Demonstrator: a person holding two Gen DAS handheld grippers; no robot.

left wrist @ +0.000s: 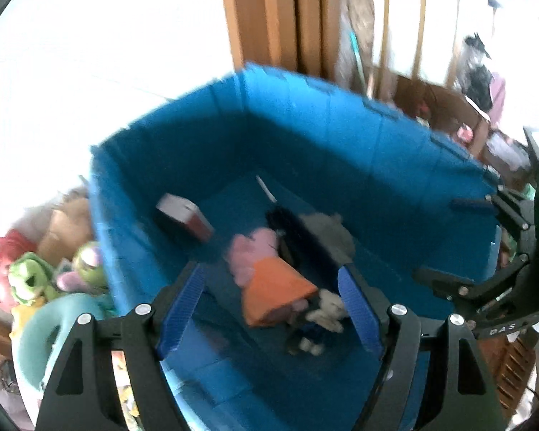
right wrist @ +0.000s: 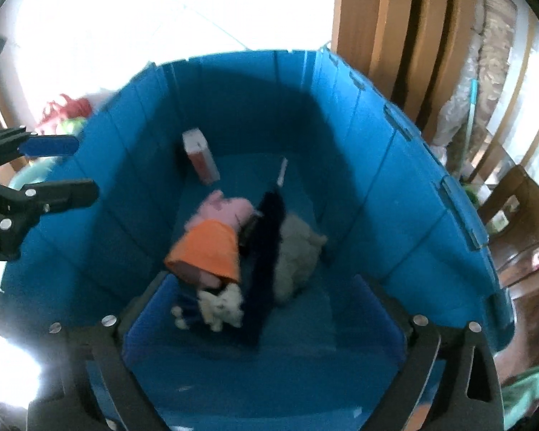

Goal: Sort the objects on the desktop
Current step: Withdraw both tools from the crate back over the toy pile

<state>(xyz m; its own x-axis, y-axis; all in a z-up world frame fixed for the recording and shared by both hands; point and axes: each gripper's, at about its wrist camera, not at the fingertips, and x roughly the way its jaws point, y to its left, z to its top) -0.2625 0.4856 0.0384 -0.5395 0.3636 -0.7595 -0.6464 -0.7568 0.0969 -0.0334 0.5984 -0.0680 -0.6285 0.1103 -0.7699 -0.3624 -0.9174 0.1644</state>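
Observation:
A blue plastic bin (left wrist: 341, 133) (right wrist: 395, 179) fills both views. On its floor lie a pink plush pig in an orange dress (left wrist: 269, 280) (right wrist: 212, 248), a grey plush (left wrist: 327, 230) (right wrist: 298, 251), a dark cloth (right wrist: 266, 251), a small white toy (left wrist: 327, 312) (right wrist: 222, 305) and a red-and-white box (left wrist: 185, 217) (right wrist: 199, 158). My left gripper (left wrist: 269, 309) is open and empty above the bin. My right gripper (right wrist: 262, 316) is open and empty above the bin; it also shows in the left wrist view (left wrist: 442, 237).
Plush toys (left wrist: 36, 276) and a teal plastic item (left wrist: 50, 327) lie left of the bin. Wooden furniture (left wrist: 269, 18) (right wrist: 395, 18) stands behind it. A wooden chair (right wrist: 514, 230) is to the right. The floor is bright white tile.

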